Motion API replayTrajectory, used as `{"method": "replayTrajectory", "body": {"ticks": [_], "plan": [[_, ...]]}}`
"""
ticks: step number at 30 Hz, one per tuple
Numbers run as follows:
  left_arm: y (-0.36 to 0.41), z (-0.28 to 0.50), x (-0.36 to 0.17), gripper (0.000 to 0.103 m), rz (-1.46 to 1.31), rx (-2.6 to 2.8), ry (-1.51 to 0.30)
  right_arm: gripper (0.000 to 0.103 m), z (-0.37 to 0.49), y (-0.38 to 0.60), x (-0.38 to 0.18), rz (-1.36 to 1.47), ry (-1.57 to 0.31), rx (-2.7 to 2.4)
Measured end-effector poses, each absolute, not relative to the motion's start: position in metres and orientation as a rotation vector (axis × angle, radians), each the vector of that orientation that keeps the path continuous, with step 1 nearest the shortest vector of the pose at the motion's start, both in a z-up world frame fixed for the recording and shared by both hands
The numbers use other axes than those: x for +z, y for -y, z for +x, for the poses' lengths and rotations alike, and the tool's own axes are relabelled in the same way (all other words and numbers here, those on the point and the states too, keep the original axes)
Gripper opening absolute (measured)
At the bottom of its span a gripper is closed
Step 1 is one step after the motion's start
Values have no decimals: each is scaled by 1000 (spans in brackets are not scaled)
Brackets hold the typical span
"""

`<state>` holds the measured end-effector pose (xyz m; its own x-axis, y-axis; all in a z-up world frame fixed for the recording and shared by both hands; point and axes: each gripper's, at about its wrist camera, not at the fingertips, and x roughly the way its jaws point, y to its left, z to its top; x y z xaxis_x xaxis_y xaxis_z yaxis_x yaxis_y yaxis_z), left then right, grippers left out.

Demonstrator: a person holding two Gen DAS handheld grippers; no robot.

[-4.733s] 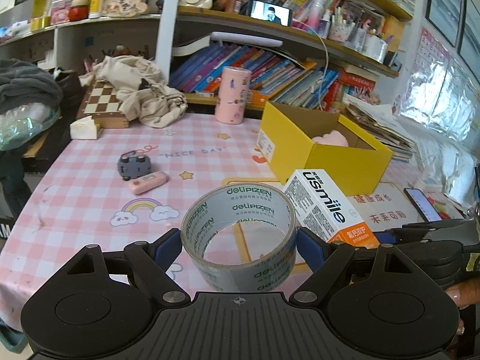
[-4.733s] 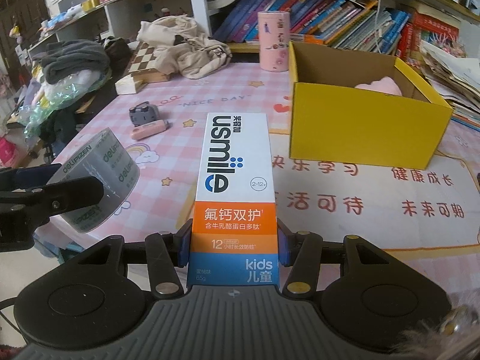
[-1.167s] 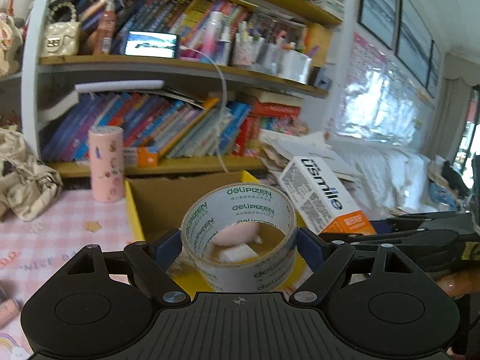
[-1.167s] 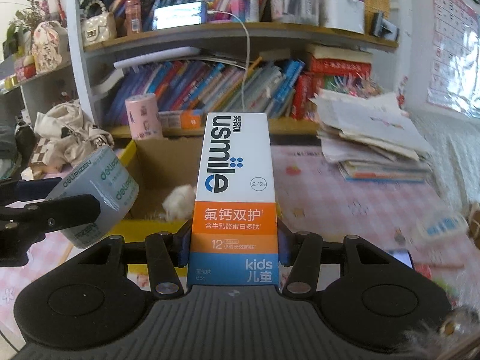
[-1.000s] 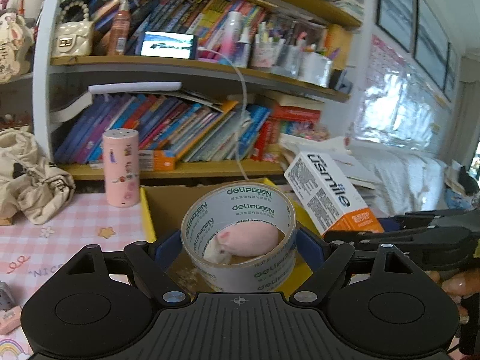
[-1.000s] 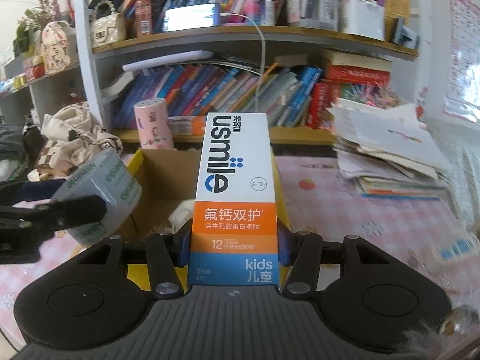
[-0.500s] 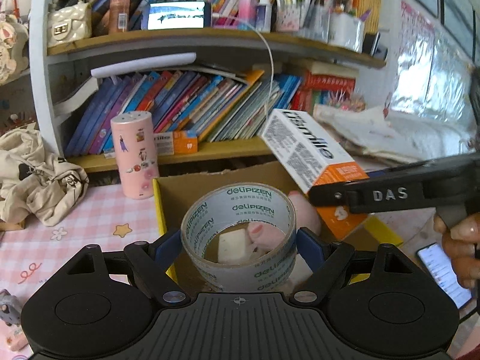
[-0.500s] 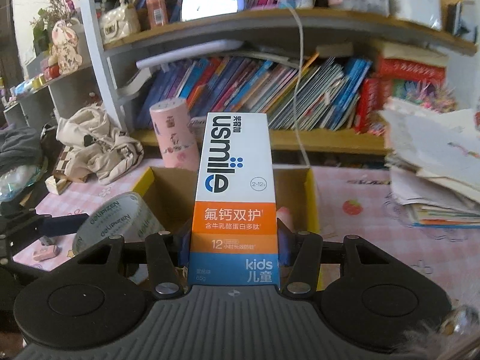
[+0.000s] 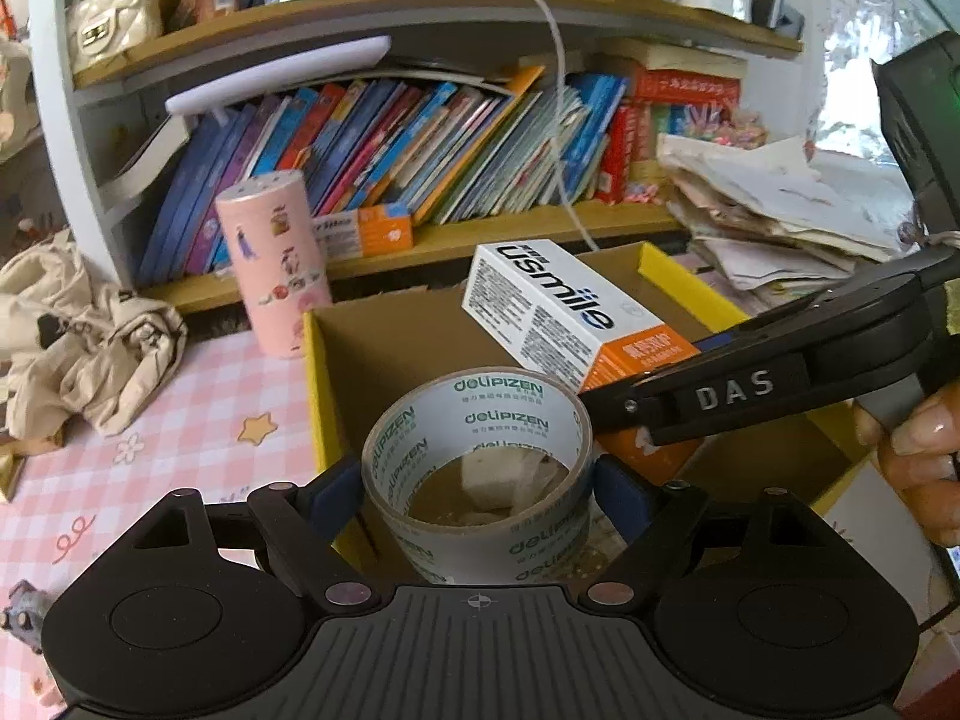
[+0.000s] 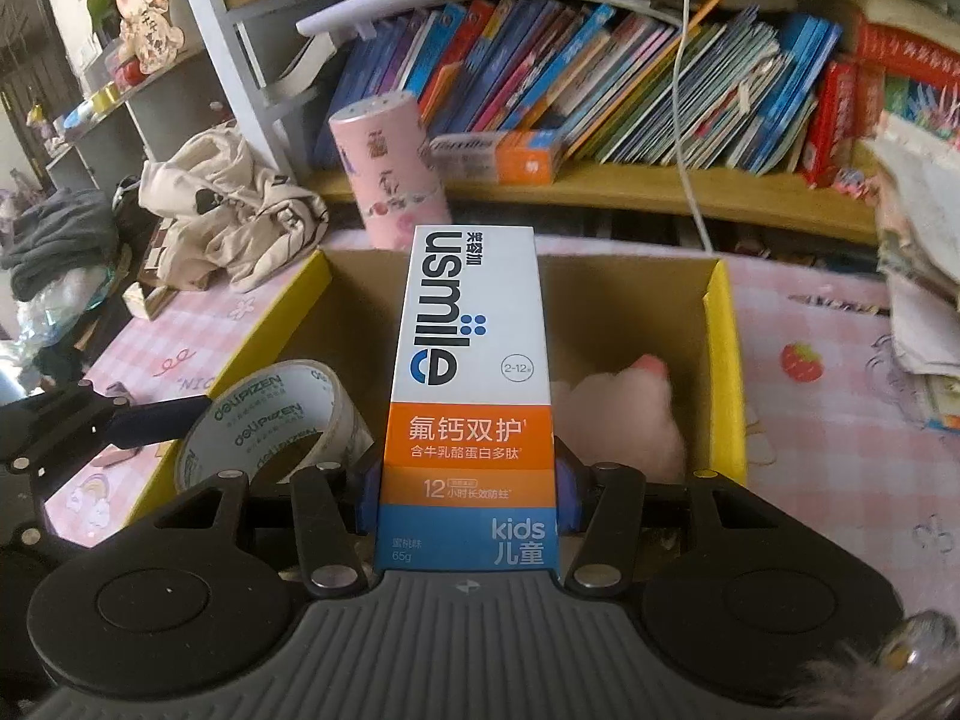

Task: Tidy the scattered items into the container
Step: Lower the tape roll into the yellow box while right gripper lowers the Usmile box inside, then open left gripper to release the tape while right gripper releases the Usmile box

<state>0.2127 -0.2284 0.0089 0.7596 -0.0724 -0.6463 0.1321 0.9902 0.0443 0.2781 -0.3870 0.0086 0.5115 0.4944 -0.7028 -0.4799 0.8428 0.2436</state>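
Left wrist view: one tape roll (image 9: 477,468) is pinched by the left gripper (image 9: 477,483). One toothpaste box (image 10: 471,396) is squeezed by the right gripper (image 10: 468,501) over one yellow box (image 10: 723,360).

Both wrist views close above box (image 9: 678,276)

We see that our left gripper (image 9: 478,489) is of matt black plastic, with a ribbed grey plate near the camera, two round discs at its sides, silver screws at the joints and blue pads (image 9: 333,489) on the fingers. Our right gripper (image 10: 468,495) looks the same, and its side carries the white letters "DAS". On our right hand (image 9: 918,468) the nails are long and glossy.
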Motion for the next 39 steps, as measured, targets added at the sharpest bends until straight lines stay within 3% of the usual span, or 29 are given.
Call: {"method": "replayTrajectory", "body": {"ticks": [36,39], "plan": [[210,167,25,86,-3,-10,-627,50,307,318,-12,57,-1030,697],[207,163,25,86,-13,2,-627,56,307,321,-11,106,-1040,690]]}}
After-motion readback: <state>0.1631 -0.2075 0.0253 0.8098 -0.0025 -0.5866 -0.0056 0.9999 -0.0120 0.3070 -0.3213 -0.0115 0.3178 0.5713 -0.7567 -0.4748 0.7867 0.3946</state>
